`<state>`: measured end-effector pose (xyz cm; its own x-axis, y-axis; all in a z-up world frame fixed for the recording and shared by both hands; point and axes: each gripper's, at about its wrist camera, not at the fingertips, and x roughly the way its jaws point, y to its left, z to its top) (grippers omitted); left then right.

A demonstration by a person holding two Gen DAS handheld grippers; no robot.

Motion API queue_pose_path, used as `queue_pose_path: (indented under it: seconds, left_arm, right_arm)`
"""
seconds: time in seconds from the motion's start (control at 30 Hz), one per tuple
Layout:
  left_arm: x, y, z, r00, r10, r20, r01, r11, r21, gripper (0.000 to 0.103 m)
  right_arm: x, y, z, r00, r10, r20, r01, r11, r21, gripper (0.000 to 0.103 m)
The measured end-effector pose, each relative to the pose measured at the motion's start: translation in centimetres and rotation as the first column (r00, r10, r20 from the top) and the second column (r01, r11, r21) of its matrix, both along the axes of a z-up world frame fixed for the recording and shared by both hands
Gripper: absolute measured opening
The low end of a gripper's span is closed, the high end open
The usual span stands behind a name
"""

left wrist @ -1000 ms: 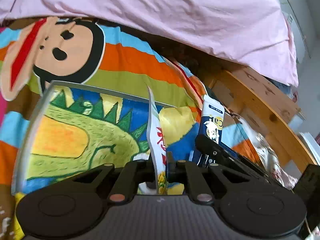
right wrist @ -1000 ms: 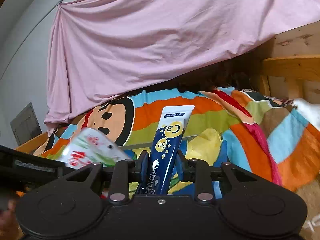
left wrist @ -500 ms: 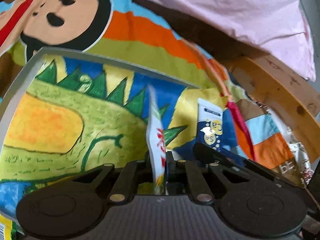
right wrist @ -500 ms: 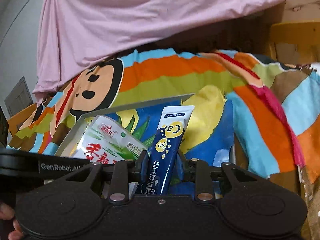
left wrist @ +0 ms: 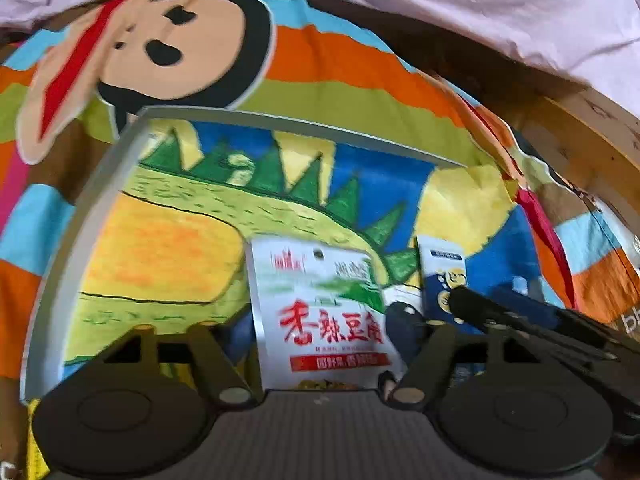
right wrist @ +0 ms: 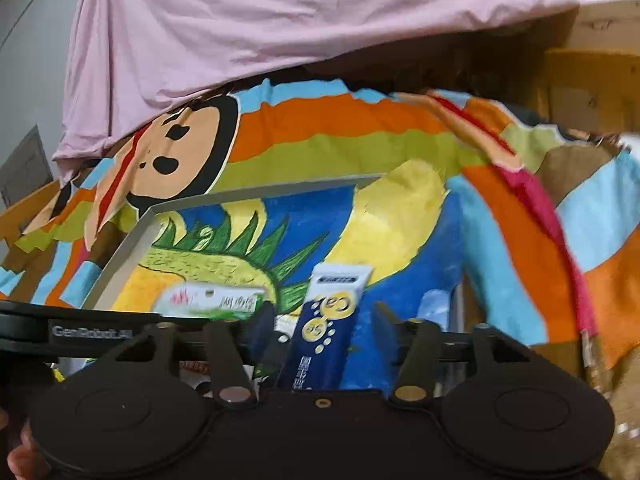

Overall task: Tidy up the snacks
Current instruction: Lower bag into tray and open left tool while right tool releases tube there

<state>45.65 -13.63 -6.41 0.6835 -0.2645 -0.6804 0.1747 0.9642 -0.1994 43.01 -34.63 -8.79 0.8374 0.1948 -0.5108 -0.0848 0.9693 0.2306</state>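
A shallow grey-rimmed tray (left wrist: 132, 136) with a dinosaur drawing on its floor lies on a striped cartoon blanket. My left gripper (left wrist: 320, 344) is open; a white and green snack packet (left wrist: 320, 304) with red characters lies flat on the tray between its spread fingers. My right gripper (right wrist: 324, 332) is open too; a dark blue "Ca" stick packet (right wrist: 324, 328) stands loose between its fingers over the tray (right wrist: 132, 240). The blue packet (left wrist: 442, 276) and the right gripper's black body show at the right of the left wrist view. The white packet (right wrist: 212, 300) shows in the right wrist view.
A pink sheet (right wrist: 280, 24) hangs behind the blanket. A wooden bed frame (left wrist: 592, 140) runs along the right. A yellow paper (left wrist: 464, 200) lies over the tray's far right corner. A foil snack bag (left wrist: 628, 320) lies on the blanket at the right.
Both grippers dropped toward the tray and opened. The white packet went from held edge-on to lying flat on the tray. The blue stick is no longer pinched.
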Motion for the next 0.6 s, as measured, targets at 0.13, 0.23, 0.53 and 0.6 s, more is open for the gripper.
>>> queue_pose_path:
  seconds: [0.13, 0.23, 0.53, 0.6]
  left_arm:
    - [-0.9, 1.2, 1.1, 0.999, 0.030, 0.039, -0.030, 0.999, -0.023, 0.091]
    - [-1.9, 2.0, 2.1, 0.995, 0.058, 0.079, -0.054, 0.998, -0.044, 0.097]
    - [-7.2, 4.4, 6.2, 0.971, 0.108, 0.214, -0.098, 0.994, -0.056, 0.102]
    - [-8.7, 4.8, 7.0, 0.965, 0.111, 0.237, -0.103, 0.994, -0.044, 0.102]
  right_arm:
    - [-0.8, -0.3, 1.5, 1.000, -0.012, 0.028, 0.012, 1.000, -0.016, 0.080]
    - [-1.7, 0.0, 2.9, 0.998, -0.018, 0.057, 0.021, 0.998, -0.052, 0.088]
    - [-6.6, 0.4, 7.9, 0.989, -0.035, 0.144, 0.042, 0.998, -0.045, 0.102]
    - [-8.0, 0.7, 9.0, 0.987, -0.027, 0.160, 0.034, 0.999, -0.043, 0.102]
